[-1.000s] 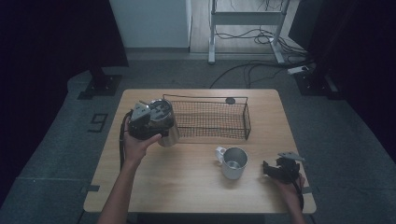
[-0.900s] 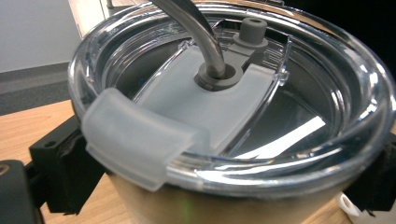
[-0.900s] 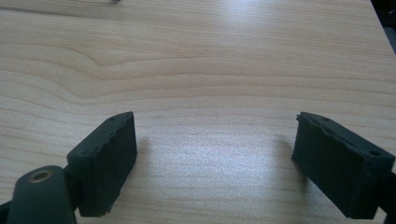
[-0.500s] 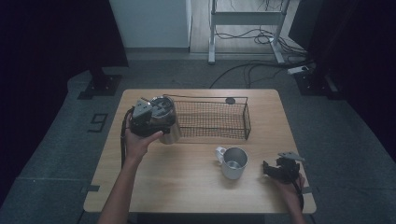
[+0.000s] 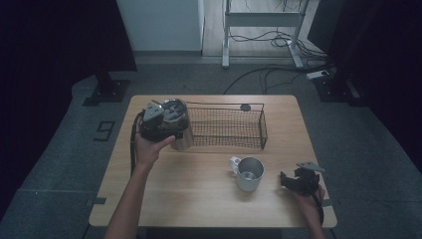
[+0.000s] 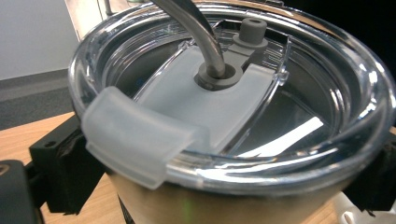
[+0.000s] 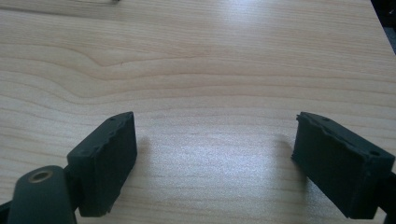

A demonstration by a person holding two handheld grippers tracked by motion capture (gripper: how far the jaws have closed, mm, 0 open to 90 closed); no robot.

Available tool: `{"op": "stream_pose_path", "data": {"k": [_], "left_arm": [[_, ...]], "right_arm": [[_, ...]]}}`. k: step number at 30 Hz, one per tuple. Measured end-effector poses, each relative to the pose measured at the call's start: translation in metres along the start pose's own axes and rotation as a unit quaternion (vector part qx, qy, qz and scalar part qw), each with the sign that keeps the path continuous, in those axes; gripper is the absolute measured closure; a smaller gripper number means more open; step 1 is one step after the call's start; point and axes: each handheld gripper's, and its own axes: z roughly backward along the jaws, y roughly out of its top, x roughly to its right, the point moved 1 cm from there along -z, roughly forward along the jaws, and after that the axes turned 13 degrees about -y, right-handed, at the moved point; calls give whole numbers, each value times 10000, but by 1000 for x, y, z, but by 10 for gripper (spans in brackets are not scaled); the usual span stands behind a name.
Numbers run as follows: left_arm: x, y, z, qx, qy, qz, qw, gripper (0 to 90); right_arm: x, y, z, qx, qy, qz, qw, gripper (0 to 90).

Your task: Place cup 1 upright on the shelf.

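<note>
Got the tumbler (image 5: 178, 125) pinched in my left gripper (image 5: 158, 121), jaws clamped on its sides just under the clear lid (image 6: 233, 93) with the straw (image 6: 196, 32), holding it up at the left end of the wire basket (image 5: 226, 127). Looks like I'm mid-carry, so next I'd guess it's lifting it over the rim and setting it down inside without tipping. Over on the right, past the mug (image 5: 247, 173), my right gripper (image 5: 298, 180) is parked on the table (image 7: 210, 60) with jaws spread and nothing between them.
</note>
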Motion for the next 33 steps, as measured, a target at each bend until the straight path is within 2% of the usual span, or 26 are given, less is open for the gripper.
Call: {"op": "stream_pose_path", "data": {"k": [5,16,19,33], "left_arm": [[-3,5,-2,51,-67,69,9999,42],[-5,13,-10,57,-51,85,9999,42],[-7,13,-11,86,-141,151,9997,42],[-11,20,-22,72,-20,149,9999,42]], "right_arm": [[0,0,0,-1,-5,3,10000,132],[0,0,0,10,-9,6,10000,132],[0,0,0,17,-8,-1,10000,133],[0,0,0,14,-10,-4,10000,135]]}}
